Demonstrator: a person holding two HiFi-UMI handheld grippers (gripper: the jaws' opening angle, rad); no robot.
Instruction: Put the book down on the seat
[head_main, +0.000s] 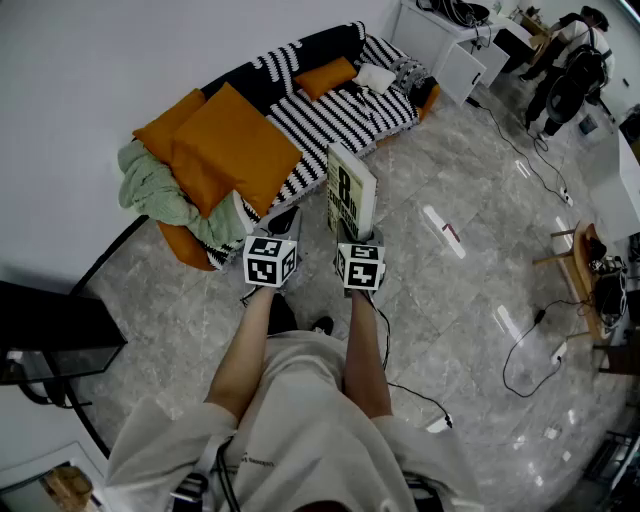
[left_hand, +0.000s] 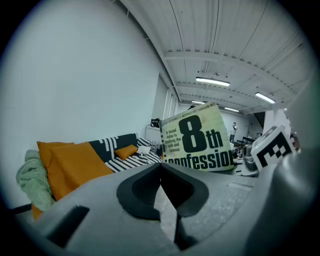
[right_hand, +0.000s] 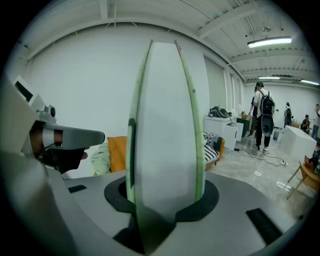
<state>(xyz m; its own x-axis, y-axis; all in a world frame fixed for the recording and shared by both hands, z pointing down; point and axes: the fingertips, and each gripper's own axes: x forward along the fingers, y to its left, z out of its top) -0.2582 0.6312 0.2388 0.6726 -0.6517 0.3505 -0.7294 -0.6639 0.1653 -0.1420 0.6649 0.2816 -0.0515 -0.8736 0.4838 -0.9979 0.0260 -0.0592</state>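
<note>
A pale green book with a large black "8" on its cover stands upright in my right gripper, which is shut on its lower edge. In the right gripper view the book's page edge fills the middle, clamped between the jaws. In the left gripper view the cover shows to the right. My left gripper is beside it, jaws shut and empty. The seat is a sofa with a black-and-white striped cover, ahead and to the left of both grippers.
Orange cushions and a green blanket lie on the sofa's near end; a small orange cushion and a white one sit farther along. White cabinets, cables on the floor, a wooden chair and people are at right.
</note>
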